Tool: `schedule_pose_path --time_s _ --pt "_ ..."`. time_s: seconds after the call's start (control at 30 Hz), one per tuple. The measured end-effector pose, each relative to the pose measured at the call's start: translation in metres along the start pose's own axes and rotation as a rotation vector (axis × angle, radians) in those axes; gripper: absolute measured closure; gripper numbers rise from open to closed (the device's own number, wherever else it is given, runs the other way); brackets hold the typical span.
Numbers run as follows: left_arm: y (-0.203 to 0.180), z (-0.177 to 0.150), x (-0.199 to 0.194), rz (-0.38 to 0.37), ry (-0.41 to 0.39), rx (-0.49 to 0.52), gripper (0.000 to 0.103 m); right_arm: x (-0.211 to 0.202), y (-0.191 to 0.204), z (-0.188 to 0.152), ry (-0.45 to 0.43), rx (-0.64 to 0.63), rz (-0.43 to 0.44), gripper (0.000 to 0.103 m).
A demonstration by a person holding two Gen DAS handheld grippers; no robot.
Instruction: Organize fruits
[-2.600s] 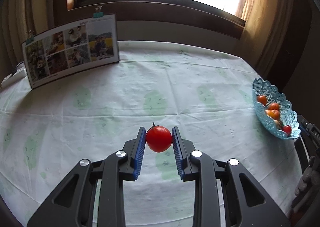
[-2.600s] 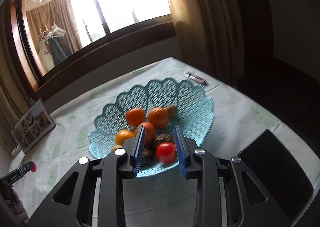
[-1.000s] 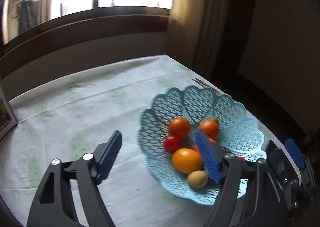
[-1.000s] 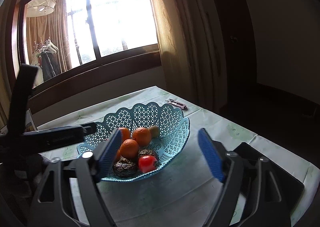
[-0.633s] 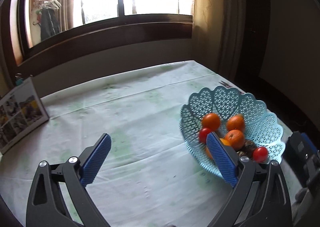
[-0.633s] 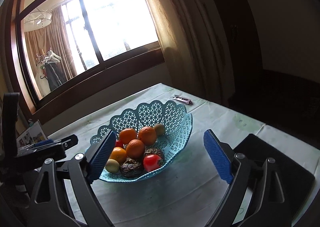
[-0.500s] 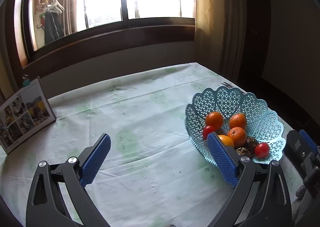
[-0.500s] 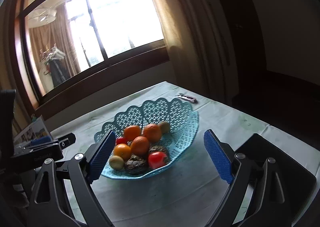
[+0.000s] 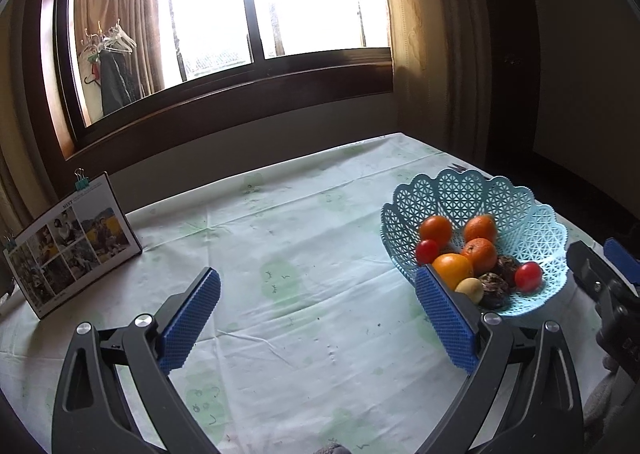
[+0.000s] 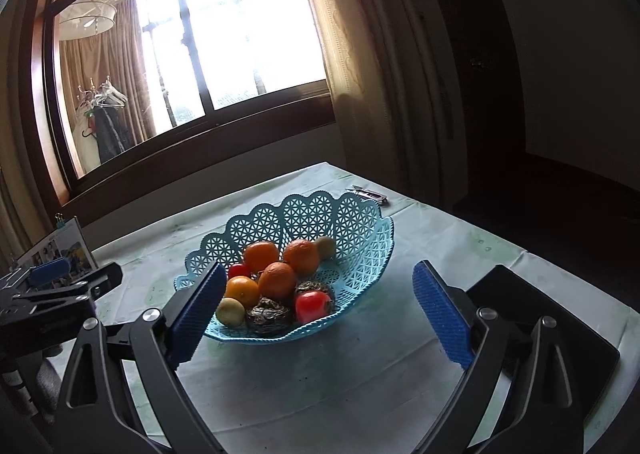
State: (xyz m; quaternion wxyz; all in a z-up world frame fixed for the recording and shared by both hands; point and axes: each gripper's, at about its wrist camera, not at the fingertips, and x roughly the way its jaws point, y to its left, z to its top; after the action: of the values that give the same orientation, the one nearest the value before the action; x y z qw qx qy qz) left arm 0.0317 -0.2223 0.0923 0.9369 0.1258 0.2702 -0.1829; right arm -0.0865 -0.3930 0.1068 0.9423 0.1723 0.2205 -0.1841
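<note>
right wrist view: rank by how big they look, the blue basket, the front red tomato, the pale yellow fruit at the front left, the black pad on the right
1. blue basket
2. black pad, partly hidden, so unsure against the basket
3. front red tomato
4. pale yellow fruit, close to the tomato

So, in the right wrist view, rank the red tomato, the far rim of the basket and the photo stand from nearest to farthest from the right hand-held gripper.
1. Red tomato, at the basket's front, just ahead of the right hand-held gripper, whose jaws are opening with nothing between them.
2. Basket's far rim, behind the fruit.
3. Photo stand, far left by the wall.
</note>
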Motion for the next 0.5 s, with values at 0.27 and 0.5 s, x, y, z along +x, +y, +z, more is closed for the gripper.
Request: schedule_pose_path --time_s 0.27,0.5 --pt "0.001 0.002 -0.007 -0.018 -0.010 -0.010 0.006 -0.009 0.009 -0.002 -0.039 -0.041 -0.049 0.004" --pt "-0.003 0.002 -0.011 -0.031 -0.015 -0.003 0.005 -0.011 0.017 -0.003 -0.041 -0.082 -0.052 0.003"
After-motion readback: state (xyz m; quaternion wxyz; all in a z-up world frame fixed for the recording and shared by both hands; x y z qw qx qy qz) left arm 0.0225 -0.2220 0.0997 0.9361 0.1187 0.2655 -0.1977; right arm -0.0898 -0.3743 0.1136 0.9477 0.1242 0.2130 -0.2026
